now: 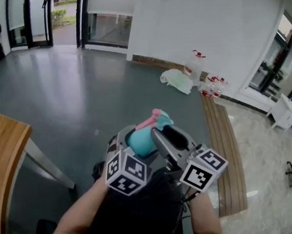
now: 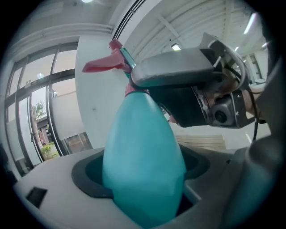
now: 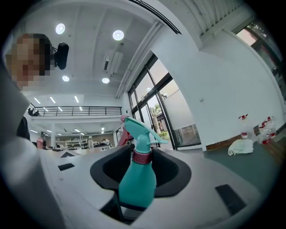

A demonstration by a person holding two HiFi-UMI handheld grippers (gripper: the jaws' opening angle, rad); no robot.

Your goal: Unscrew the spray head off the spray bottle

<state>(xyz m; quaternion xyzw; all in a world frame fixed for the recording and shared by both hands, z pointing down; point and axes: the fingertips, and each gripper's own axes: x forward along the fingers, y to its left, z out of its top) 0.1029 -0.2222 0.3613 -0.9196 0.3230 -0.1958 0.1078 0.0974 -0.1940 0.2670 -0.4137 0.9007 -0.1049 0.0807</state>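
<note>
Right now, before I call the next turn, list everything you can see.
spray bottle: one, teal with pink trigger and collar, in the air between both grippers
table: one, wooden, left edge of head view
bench: one, wooden slats, right of the grippers
bag: one, pale, on floor by white wall
clear bottles: several, red tops, near bag
left gripper: one, grey, shut on bottle body
right gripper: one, grey, jaws around collar, grip unclear
forearms: two, bare, bottom of head view

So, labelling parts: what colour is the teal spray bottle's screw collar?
Dark pinkish-red screw collar; right gripper view shows it best.
</note>
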